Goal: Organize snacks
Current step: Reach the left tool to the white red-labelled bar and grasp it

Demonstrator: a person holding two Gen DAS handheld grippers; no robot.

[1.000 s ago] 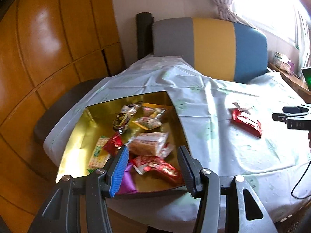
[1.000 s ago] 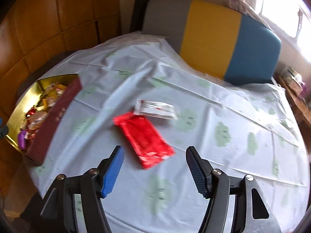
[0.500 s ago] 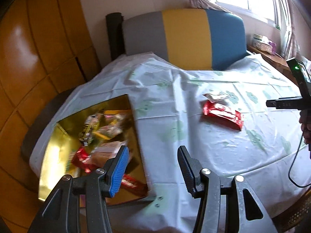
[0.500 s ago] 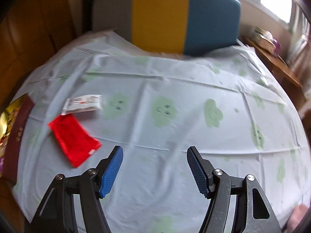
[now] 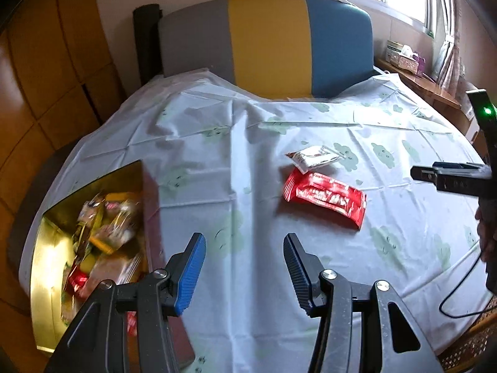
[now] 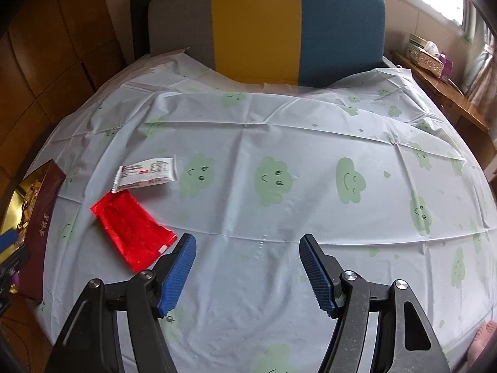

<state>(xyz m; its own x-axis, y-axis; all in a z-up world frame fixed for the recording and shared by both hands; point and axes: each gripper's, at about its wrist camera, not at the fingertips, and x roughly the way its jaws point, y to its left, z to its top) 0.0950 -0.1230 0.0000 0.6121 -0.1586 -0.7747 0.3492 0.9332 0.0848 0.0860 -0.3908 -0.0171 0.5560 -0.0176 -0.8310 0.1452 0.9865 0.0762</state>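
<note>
- Two snack packets lie loose on the bench (image 6: 310, 130), which is covered by a pale cloth printed with green smiling clouds; a red packet (image 5: 324, 195) (image 6: 132, 230) lies flat, and a white packet (image 5: 312, 157) (image 6: 146, 174) sits just beyond it, their near corners almost touching
- At the bench's left edge stands a gold-lined box (image 5: 46, 267) (image 6: 40, 217) with a dark red outer wall; it is open and holds a jumble of wrapped snacks (image 5: 105, 233), blurred in the left wrist view
- The left hand-held gripper (image 5: 243, 272) hangs over bare cloth between the box and the red packet; its jaws stand partly apart with nothing between them, and neither pad touches a packet
- The right hand-held gripper (image 6: 247, 275) hovers over bare cloth to the right of the red packet; its jaws stand fairly wide and empty, and its blue left pad overlaps the packet's near corner in the picture, though I cannot tell if they touch
- In the left wrist view the right hand-held gripper's dark body (image 5: 450, 177) shows at the right edge, well apart from the packets, with part of a hand (image 5: 486, 233) and a black cable (image 5: 459, 292) below it
- Beyond the bench stands a chair back (image 6: 264, 28) in grey, yellow and blue; a wooden side shelf (image 6: 441, 87) to the right carries a tissue box (image 6: 427, 51)
</note>
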